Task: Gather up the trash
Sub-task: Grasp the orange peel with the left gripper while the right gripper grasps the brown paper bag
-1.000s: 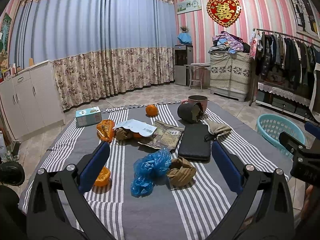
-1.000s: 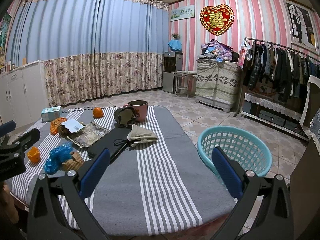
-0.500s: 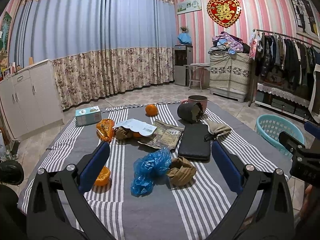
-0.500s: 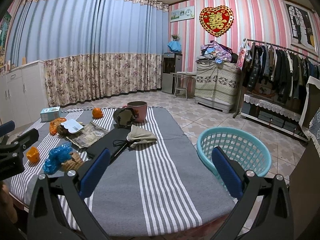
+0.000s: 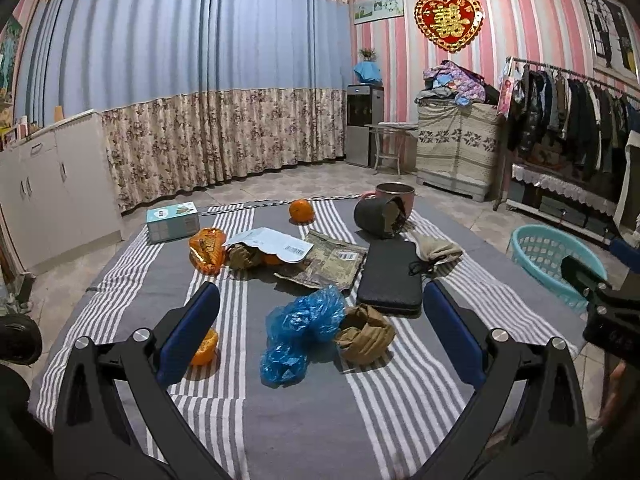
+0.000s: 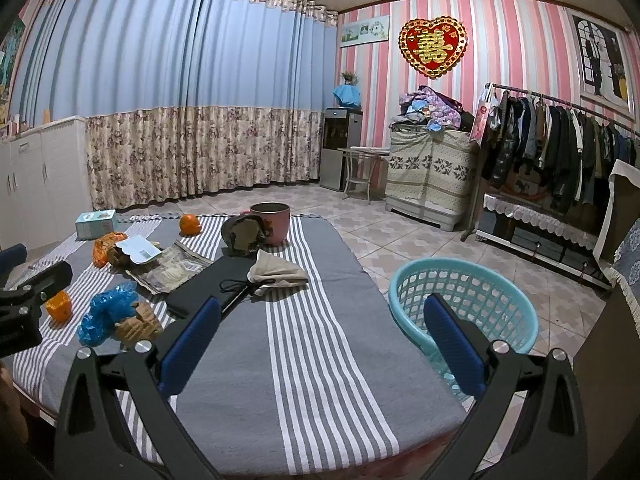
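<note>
The grey cloth with white stripes (image 5: 320,432) covering the table serves as the landmark. Near its middle lies a crumpled blue plastic bag (image 5: 300,332), touching a crumpled brown paper wad (image 5: 366,334) on the side toward the turquoise plastic laundry basket (image 5: 554,258), which stands on the floor just off the cloth's edge. In the left wrist view the basket is partly cut off by the right gripper's black frame.

The left gripper (image 5: 320,336) hovers above the near part of the cloth with its jaws spread wide and nothing between them; one blue pad hides part of an orange peel piece (image 5: 206,348). The right gripper (image 6: 320,344) hangs over the cloth's basket-side corner, jaws likewise wide and empty, and one pad covers part of the basket's rim (image 6: 460,320).

Further back on the cloth, an orange crinkled wrapper (image 5: 206,250) lies beside a white paper with a barcode (image 5: 272,244), which hides most of a brownish lump beneath it; what that lump is cannot be made out. A printed flat foil packet (image 5: 328,264) lies next to a black flat case (image 5: 390,276). Near the far edge sit a whole orange (image 5: 301,210), a pale blue box (image 5: 172,222), and a pink mug (image 5: 394,196) partly hidden behind a tipped dark container (image 5: 378,218).
</note>
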`<state>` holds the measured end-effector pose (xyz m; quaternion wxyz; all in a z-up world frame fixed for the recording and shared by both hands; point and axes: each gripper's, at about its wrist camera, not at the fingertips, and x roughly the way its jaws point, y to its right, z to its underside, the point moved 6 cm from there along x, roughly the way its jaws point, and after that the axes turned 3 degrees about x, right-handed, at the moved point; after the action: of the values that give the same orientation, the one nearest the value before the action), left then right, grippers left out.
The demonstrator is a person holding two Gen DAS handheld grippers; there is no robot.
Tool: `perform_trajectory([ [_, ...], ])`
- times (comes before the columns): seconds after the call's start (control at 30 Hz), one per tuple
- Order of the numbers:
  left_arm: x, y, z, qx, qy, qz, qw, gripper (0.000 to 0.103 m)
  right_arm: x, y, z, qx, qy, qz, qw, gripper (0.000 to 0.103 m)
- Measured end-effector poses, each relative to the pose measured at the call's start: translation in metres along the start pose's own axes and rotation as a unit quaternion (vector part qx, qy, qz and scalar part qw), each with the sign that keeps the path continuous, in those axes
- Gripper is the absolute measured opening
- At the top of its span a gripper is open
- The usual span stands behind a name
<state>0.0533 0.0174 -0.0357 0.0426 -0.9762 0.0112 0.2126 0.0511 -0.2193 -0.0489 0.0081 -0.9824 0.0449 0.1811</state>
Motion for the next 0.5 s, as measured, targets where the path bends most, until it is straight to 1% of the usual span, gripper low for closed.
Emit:
perform_trajectory([
  [0.2,0.007,-0.007,0.012,0.015,-0.012,-0.016,0.9997,0.098,0.005,0.004,0.004,0.002,0.004,0.004,1.000,0.099],
  [0.37,0.015,-0.022,0.026,0.004,-0.031,-0.019,0.9993,0.098,0.012,0.005,0.006,0.001,0.001,0.005,1.000,0.099],
  [0.43,0.020,-0.029,0.031,0.004,-0.043,-0.021,0.9989,0.098,0.015,0.010,0.008,0.016,0.004,0.005,1.000,0.099],
  [0.5,0.024,-0.037,0.036,0.005,-0.050,-0.026,0.9984,0.098,0.020,0.010,0.012,0.021,-0.004,0.004,1.000,0.099],
])
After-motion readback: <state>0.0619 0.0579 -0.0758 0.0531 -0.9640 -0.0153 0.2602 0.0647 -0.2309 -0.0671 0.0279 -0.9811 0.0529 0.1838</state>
